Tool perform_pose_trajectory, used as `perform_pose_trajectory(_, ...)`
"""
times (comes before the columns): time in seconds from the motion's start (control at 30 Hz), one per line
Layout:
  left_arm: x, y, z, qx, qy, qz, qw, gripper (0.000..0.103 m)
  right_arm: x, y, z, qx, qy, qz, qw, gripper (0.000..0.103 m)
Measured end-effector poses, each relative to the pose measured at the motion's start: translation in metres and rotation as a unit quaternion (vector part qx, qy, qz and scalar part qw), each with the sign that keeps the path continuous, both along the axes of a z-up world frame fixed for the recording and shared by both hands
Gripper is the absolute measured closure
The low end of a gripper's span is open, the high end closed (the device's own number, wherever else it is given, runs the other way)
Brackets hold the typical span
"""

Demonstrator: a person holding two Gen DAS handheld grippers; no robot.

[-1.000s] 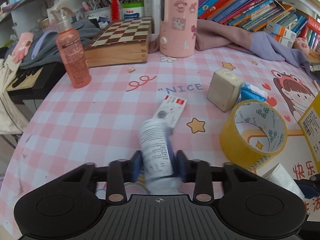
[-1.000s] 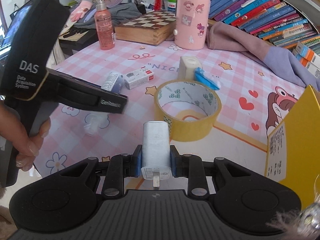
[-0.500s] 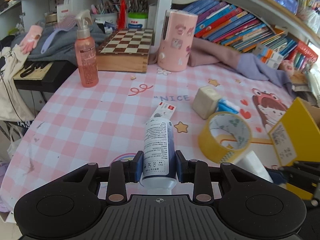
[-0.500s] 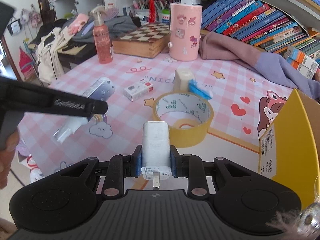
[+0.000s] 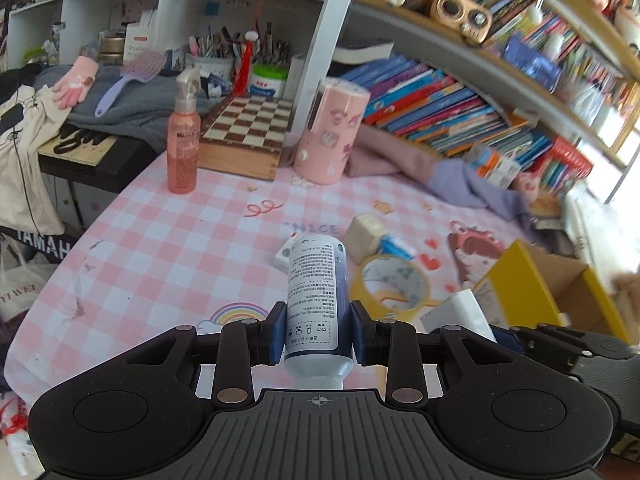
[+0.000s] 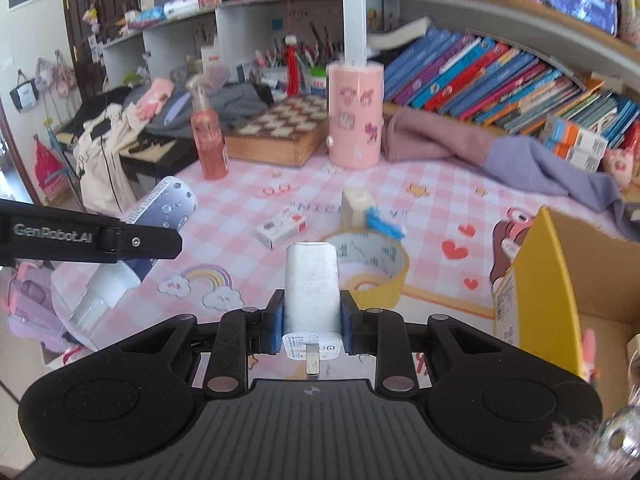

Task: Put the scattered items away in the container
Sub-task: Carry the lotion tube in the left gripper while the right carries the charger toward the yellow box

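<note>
At the bottom centre of each wrist view, jaws were clenched on a load: the left gripper (image 5: 318, 334) grasped a white-and-blue bottle (image 5: 316, 300), the right gripper (image 6: 312, 326) a white charger (image 6: 311, 286). Beyond, on the pink checked bench (image 6: 440, 200), lay a yellow tape roll (image 6: 370, 258). The yellow cardboard box (image 6: 548, 280) stood open at right.

Open-topped yellow box (image 6: 560, 280) unobstructed from above, tape roll (image 6: 372, 256) just beside it, bare tablecloth (image 5: 160, 248) leftward
</note>
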State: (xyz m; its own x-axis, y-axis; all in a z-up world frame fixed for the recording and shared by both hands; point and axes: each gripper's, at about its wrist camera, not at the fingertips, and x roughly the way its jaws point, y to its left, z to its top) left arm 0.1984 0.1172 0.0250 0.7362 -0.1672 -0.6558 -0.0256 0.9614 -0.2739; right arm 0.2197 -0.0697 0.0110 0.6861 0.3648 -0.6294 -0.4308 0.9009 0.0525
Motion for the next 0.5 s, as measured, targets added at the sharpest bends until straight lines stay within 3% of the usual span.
perform_pose_trajectory(0.5, -0.056, -0.005, 0.015, -0.023, -0.026, -0.044, 0.9984, 0.072, -0.062, -0.001, 0.017, 0.006, -0.021, -0.025, 0.999, 0.078)
